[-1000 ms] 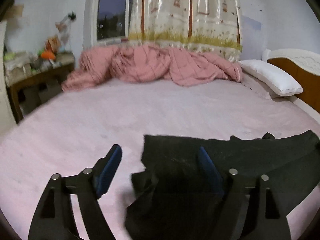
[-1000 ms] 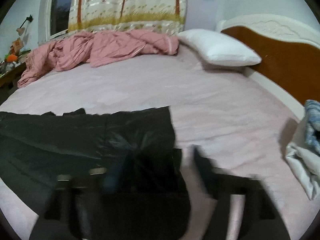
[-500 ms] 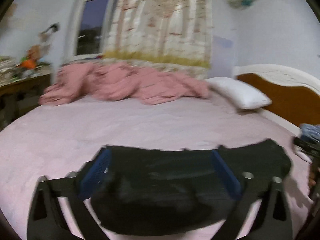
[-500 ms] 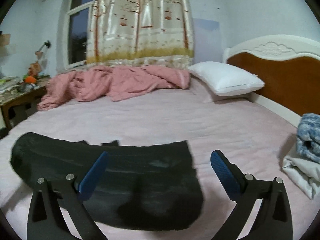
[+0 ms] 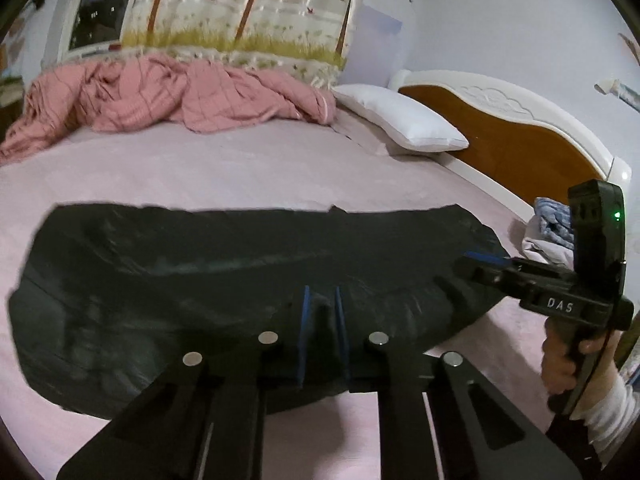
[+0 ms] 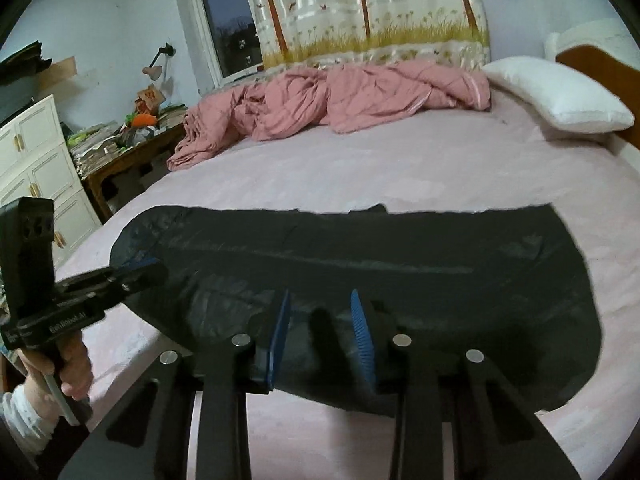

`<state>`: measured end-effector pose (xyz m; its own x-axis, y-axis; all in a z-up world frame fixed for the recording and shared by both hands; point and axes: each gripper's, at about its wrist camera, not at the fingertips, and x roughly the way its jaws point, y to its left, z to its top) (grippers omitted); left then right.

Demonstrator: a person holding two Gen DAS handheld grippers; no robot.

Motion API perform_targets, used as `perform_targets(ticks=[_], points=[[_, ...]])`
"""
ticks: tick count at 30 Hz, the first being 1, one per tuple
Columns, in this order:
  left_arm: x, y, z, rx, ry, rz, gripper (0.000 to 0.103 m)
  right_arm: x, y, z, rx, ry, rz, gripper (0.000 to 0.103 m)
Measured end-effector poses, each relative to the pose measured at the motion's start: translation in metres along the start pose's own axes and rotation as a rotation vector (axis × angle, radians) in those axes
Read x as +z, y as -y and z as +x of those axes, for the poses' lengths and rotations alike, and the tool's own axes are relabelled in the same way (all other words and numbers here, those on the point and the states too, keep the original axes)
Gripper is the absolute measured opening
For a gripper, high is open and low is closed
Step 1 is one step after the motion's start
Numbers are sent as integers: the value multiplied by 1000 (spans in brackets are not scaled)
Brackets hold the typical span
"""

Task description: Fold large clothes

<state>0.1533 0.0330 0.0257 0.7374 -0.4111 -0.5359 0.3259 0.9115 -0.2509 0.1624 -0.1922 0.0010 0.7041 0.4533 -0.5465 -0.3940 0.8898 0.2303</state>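
- A black garment (image 5: 192,280) lies spread as a long band across the pink bed sheet (image 5: 240,176), filling the middle and lower part of both wrist views.
- The left gripper (image 5: 320,320) sits at the bottom centre of the left wrist view; its blue pads (image 5: 305,320) are drawn nearly together and closing, with a fold of the garment's near edge between them.
- In the right wrist view the same left gripper shows at the lower left, reaching onto the garment's left end, gripped by a hand (image 6: 70,364) with a white cuff.
- The right gripper (image 6: 320,328) is at the bottom centre of its own view; its jaws are closing, a gap remains between the blue pads, and dark cloth lies between them. Whether the pads press it cannot be told.
- The left wrist view shows the right gripper at the right edge, its tip at the garment's right end.
- A pink quilt (image 6: 340,104) is bunched at the upper middle, a white pillow (image 5: 400,124) beside the headboard (image 5: 512,136).
- A patterned curtain (image 6: 368,12) hangs at the top.
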Motion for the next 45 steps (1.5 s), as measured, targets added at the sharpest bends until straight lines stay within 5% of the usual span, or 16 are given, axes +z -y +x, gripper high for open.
perform_targets(ticks=[4,7,12,18,22,25,32,41,45], points=[[-9,8,17,-148,-47,-89,9,-1,-5,5,-12,-11,-10,28],[-15,20,41,-201,-102,-129,5,5,-9,8,8,-39,-29,7],[-26,32,72,-148,-176,-121,2,13,-13,20,8,-105,-27,6],[-41,30,91,-102,-214,-156,3,19,-18,76,57,-327,33,6],[-46,19,97,-143,-244,-218,3,9,-9,125,98,-489,125,6],[-51,17,102,-143,-264,-242,3,7,-2,144,110,-531,162,3],[-53,20,103,-145,-260,-227,3,34,13,182,32,-521,212,0],[-53,24,100,-140,-251,-208,3,69,19,245,-187,-490,200,0],[-54,27,97,-143,-243,-199,3,85,17,235,-205,-430,192,0]])
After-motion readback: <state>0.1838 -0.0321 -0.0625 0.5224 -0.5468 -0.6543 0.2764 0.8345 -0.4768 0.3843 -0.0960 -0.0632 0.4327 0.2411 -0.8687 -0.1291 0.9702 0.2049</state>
